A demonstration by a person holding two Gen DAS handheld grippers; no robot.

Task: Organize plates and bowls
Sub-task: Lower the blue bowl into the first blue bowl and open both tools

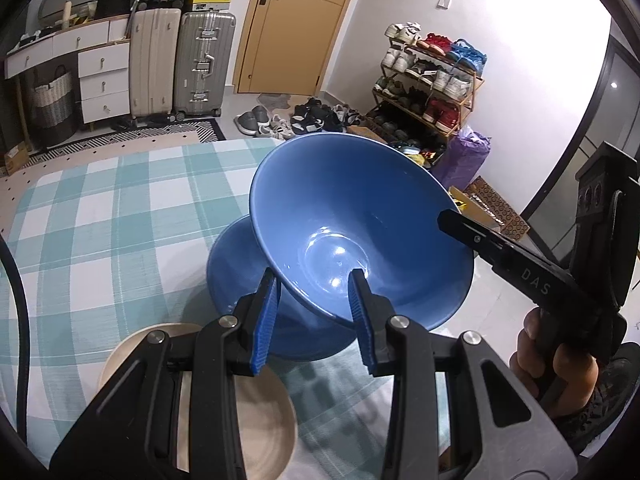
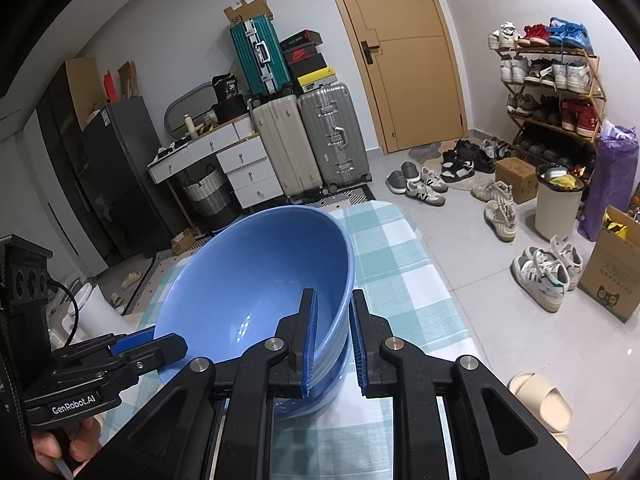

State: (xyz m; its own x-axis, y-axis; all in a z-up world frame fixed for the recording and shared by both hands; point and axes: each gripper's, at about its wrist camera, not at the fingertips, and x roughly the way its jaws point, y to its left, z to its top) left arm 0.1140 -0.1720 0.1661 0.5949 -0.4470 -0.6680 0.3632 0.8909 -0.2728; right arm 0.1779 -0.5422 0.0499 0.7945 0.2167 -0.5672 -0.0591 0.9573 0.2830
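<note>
Both grippers have hold of one blue bowl [image 1: 360, 224], lifted and tilted above the checked tablecloth [image 1: 100, 208]. The left gripper [image 1: 314, 312] pinches the bowl's near rim, one blue pad outside the wall and the other inside. The right gripper [image 2: 332, 344] has its jaws drawn narrow on the bowl's right rim, the wall sandwiched between its pads. In the left wrist view that right gripper reaches in from the right edge, a hand [image 1: 560, 368] wrapped round its grip.

Under the tilted bowl sits a second blue bowl [image 1: 240, 272], resting on the cloth, the upper one leaning over it; whether the two touch I cannot tell. Nearer, at the left, a beige plate [image 1: 132, 348] lies flat on the cloth, partly hidden by the left gripper's body.

Far off: a tan door [image 2: 404, 60], suitcases [image 2: 312, 136] against the wall, a white chest of drawers [image 2: 240, 164], and a shoe rack [image 2: 552, 84] on the right with shoes scattered on the floor.
</note>
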